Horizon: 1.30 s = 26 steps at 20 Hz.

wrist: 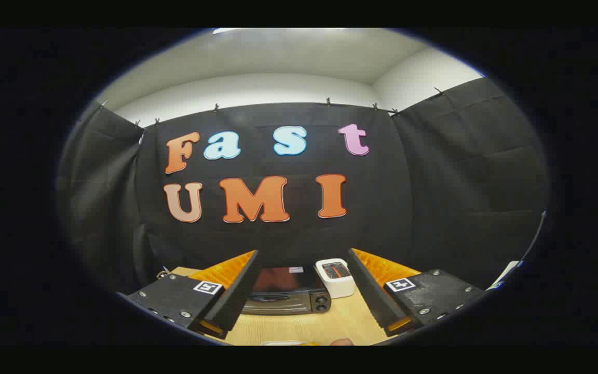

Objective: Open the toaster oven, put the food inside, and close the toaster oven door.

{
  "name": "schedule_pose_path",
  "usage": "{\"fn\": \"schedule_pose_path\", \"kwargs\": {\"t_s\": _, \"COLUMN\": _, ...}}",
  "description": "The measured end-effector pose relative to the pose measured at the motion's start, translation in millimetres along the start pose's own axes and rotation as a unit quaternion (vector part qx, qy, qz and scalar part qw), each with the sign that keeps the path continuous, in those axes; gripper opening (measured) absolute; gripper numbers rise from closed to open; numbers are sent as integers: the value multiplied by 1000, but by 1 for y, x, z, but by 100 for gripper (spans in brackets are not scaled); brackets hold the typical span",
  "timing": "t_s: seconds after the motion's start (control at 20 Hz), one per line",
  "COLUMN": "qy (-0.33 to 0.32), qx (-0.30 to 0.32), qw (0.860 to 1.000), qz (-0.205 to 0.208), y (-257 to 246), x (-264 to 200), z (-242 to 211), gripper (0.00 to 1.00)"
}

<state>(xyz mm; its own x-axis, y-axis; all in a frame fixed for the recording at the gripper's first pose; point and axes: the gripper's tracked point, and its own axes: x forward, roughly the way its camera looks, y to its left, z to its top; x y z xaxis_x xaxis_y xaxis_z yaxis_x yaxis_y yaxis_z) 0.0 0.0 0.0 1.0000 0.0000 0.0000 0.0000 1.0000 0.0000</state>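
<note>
The toaster oven (286, 291) sits on a pale wooden table (325, 324), beyond the fingertips and framed in the gap between the two fingers; its dark top faces up, its door looks closed, and two round knobs (322, 303) sit at its right front end. Next in size, the gripper (301, 283) hangs above the table with its fingers spread wide apart, grasping nothing. A small white toaster (335, 278) stands just beside the oven's right end, close to the right finger. At the table's near edge lies a pale object, too cut off to identify.
</note>
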Motion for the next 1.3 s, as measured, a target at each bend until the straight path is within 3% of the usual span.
{"fn": "schedule_pose_path", "kwargs": {"t_s": 1.3, "qy": 20, "qx": -7, "qw": 1000, "qz": 15, "y": 9, "x": -9, "z": -22, "gripper": 99}}
